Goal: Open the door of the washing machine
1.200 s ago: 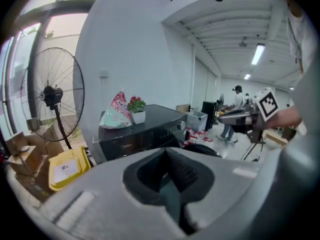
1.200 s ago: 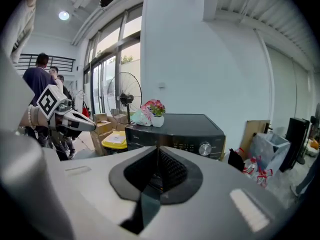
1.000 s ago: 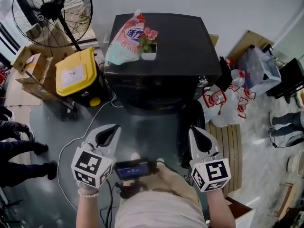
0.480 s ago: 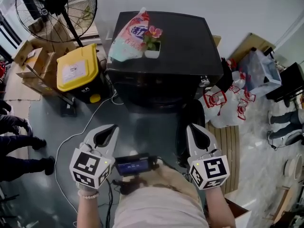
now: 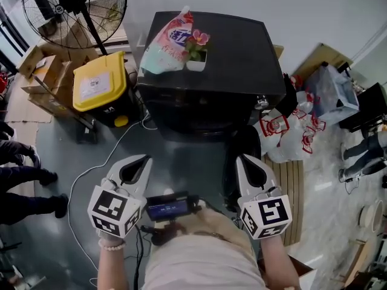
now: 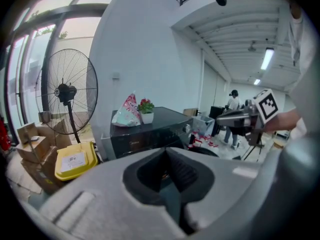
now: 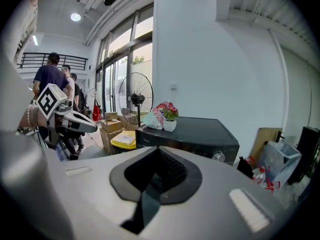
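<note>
1. Looking down, head view: left gripper (image 5: 143,162) and right gripper (image 5: 243,162), both closed and empty, are held side by side over the floor in front of the washing machine (image 5: 211,59), touching neither its front nor each other.
2. Left gripper view: jaws are pressed together with nothing between them. The machine stands ahead, with a detergent bag (image 6: 127,113) and potted flower (image 6: 146,111) on its top.
3. Right gripper view: jaws are likewise together, gripping nothing. The machine's control knob (image 7: 218,157) faces the camera.
</note>
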`<state>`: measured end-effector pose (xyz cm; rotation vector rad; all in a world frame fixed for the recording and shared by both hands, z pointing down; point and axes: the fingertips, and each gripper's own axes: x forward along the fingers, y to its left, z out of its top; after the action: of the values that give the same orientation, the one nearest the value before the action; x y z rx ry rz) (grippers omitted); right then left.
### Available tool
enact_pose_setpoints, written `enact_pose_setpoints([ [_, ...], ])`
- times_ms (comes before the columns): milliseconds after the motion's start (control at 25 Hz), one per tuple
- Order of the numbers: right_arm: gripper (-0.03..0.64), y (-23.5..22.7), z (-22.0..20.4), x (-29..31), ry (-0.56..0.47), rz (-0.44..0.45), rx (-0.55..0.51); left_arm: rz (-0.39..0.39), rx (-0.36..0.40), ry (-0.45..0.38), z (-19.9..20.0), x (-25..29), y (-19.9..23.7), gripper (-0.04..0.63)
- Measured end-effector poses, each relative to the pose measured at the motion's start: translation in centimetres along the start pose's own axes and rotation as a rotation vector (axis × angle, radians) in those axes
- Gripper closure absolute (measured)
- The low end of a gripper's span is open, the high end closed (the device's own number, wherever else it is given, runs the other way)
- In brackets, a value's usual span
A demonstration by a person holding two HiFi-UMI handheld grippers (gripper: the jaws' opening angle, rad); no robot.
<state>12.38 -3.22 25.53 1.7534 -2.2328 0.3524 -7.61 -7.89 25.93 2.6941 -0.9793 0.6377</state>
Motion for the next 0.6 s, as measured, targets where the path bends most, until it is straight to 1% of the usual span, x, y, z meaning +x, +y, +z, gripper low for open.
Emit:
enact_pose_setpoints([
  [240, 0.612, 0.00, -0.05, -0.05, 0.006, 0.003, 0.016, -0.005, -0.003, -0.003, -0.10, 0.01, -0.28, 0.601],
  [600, 0.612, 0.09, -0.12, 0.20, 0.014, 0.010, 0.004, -0.003, -0.013, -0.010, -0.06, 0.12, -0.11, 0.601],
])
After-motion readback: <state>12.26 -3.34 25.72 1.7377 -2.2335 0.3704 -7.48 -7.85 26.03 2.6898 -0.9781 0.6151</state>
